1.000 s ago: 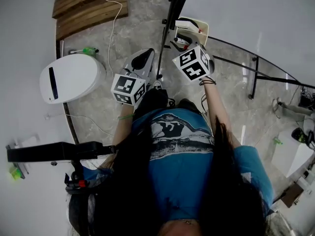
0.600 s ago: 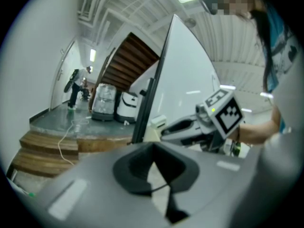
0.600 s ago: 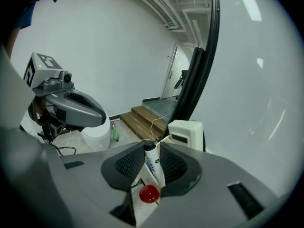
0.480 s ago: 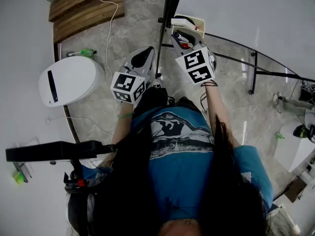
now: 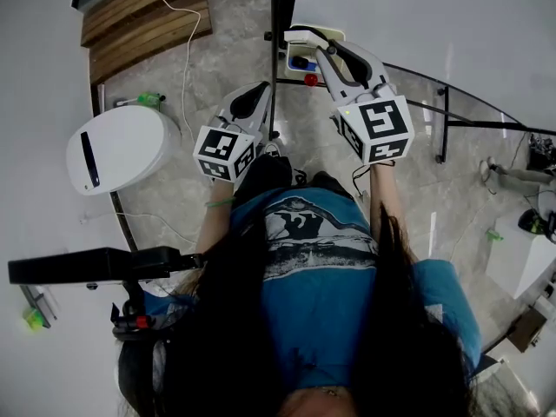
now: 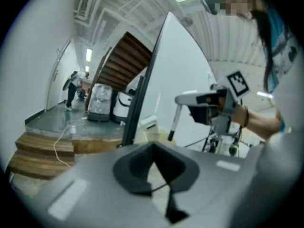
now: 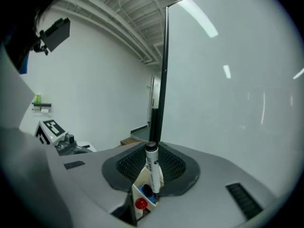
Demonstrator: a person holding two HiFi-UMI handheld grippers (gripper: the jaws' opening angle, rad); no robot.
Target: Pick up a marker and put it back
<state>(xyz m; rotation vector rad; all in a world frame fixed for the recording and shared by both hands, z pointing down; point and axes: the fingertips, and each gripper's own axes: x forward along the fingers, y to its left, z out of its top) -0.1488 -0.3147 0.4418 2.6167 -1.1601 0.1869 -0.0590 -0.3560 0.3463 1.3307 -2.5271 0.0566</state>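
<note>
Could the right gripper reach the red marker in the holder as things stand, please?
Probably not yet: the right gripper has just been closing its jaws on a white marker, now held; the red marker lies uncovered.

The white marker with a black cap (image 7: pixel 152 167) bears dark print, too small for me to read. Beneath it show a red round cap (image 7: pixel 140 204) and a blue round cap (image 7: pixel 147 192). My grey left gripper (image 5: pixel 259 92) wears black-and-white square patterns.
</note>
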